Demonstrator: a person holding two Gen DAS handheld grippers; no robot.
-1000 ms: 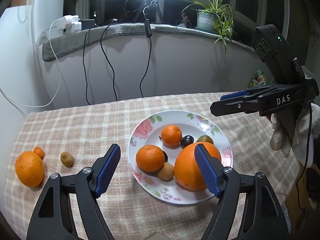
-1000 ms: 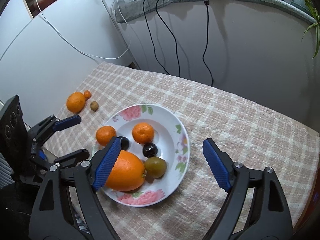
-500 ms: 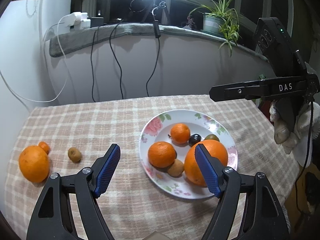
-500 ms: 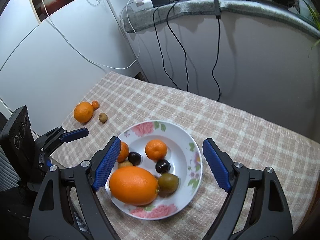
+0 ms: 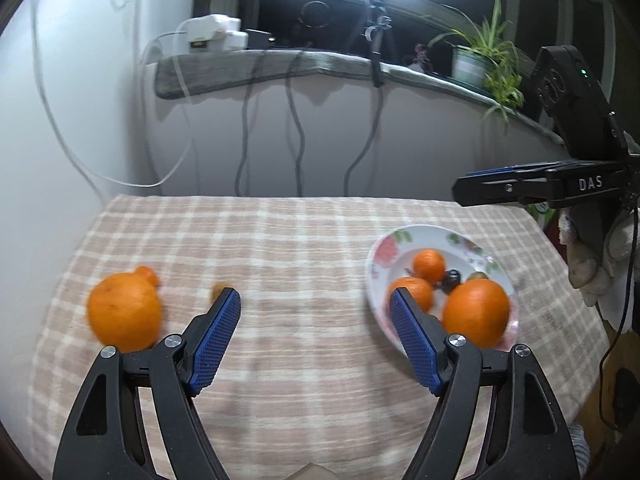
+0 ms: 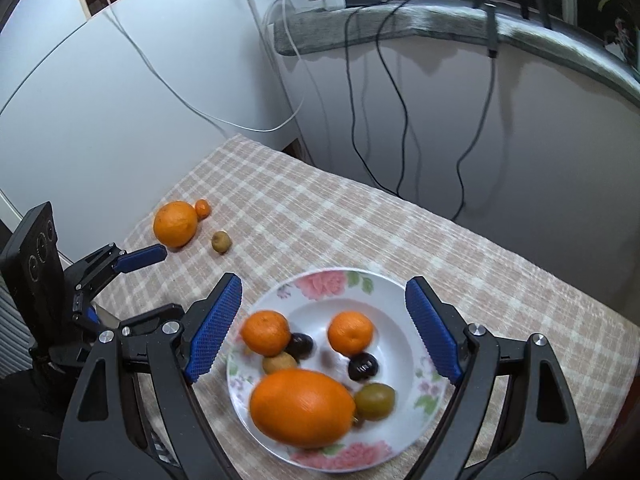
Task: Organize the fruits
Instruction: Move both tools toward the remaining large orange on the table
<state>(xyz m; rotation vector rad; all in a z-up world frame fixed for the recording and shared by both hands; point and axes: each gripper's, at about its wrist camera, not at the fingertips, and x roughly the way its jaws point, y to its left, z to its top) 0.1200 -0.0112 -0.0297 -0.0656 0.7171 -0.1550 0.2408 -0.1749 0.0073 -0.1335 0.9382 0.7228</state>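
A flowered white plate (image 6: 396, 300) (image 5: 380, 252) holds a big orange (image 6: 302, 408) (image 5: 476, 312), two mandarins (image 6: 266, 332) (image 6: 351, 332), dark plums (image 6: 362, 366), a green fruit (image 6: 375, 400) and a brown kiwi (image 6: 279, 362). On the cloth at the left lie a loose orange (image 5: 124, 312) (image 6: 176, 224), a tiny mandarin (image 5: 147, 276) (image 6: 203, 209) and a small kiwi (image 6: 221, 242) (image 5: 218, 291). My left gripper (image 5: 316, 336) is open and empty above the cloth between the loose fruit and the plate. My right gripper (image 6: 324, 332) is open and empty above the plate.
A checked cloth (image 5: 280, 248) covers the small table against a white wall. Cables (image 6: 360, 100) hang from the sill behind. A potted plant (image 5: 480, 64) stands on the sill. The table's right edge lies close beyond the plate.
My left gripper has swung left, away from the plate toward the loose fruit. My right gripper has moved over the plate. Both stay open.
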